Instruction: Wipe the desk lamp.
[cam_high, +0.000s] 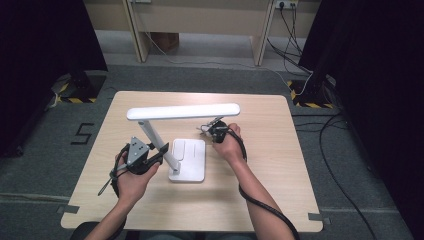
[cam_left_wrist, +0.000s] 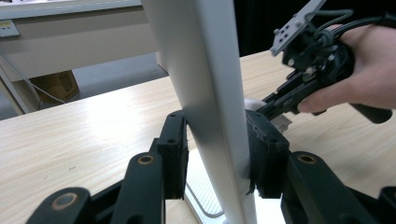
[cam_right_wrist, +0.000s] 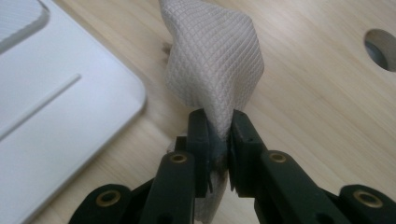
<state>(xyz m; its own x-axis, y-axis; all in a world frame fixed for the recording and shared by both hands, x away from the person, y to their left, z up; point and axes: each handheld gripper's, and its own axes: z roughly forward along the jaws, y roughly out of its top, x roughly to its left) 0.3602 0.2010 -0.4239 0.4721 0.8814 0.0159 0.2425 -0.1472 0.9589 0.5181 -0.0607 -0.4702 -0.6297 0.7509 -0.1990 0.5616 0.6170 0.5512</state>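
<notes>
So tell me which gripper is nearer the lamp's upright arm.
Left. The left gripper has its jaws clamped on the lamp arm; the right gripper holds a cloth apart from it, beside the lamp base.

Left gripper (cam_high: 159, 156): held low at the left of the table, forearm entering from the bottom edge, jaws clamped. Right gripper (cam_high: 204, 129): forearm stretched forward, hand (cam_high: 227, 142) wrapped round the grip, jaws pinched nearly together.
</notes>
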